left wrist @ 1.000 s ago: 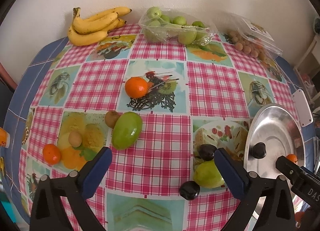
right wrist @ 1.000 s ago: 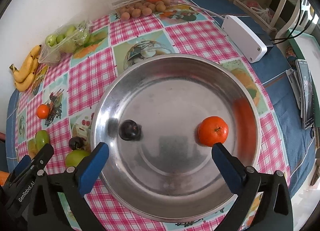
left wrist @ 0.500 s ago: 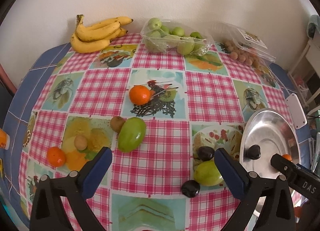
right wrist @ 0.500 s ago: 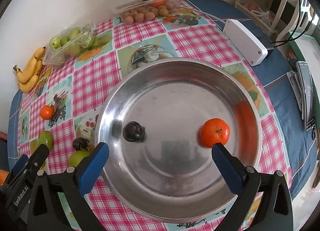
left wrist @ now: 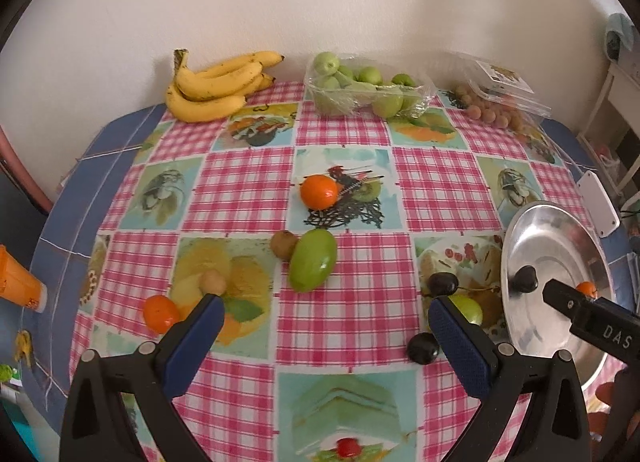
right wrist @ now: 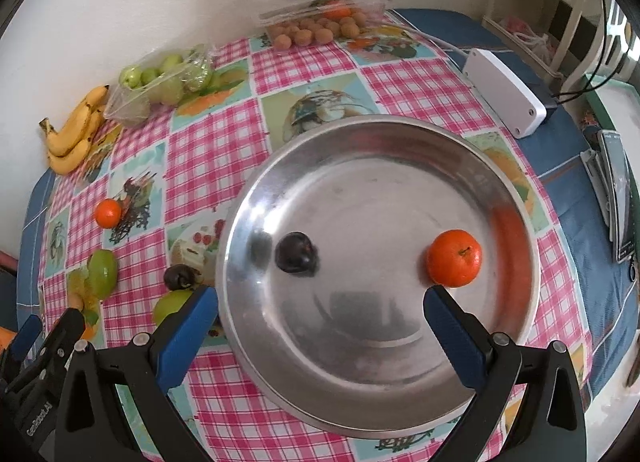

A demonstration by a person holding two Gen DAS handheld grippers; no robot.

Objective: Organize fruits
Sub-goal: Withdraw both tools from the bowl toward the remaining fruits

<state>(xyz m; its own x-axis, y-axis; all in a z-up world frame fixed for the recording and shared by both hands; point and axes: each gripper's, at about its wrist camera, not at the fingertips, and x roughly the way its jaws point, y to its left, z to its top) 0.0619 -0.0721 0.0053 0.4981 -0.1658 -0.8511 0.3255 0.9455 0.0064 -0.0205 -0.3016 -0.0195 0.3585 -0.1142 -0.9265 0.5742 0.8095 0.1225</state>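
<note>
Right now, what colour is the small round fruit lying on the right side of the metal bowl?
Orange: it is a mandarin, seen best in the right wrist view.

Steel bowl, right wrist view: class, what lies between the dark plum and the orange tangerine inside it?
Nothing: in the right wrist view only bare metal of the steel bowl separates the plum and the tangerine.

a plain cream wall (left wrist: pixel 320 1) rises just behind the round table (left wrist: pixel 120 133), whose blue-tiled top carries a pink checked cloth (left wrist: pixel 240 189). white shelving (right wrist: pixel 560 17) stands right of the table, in soft daylight.
</note>
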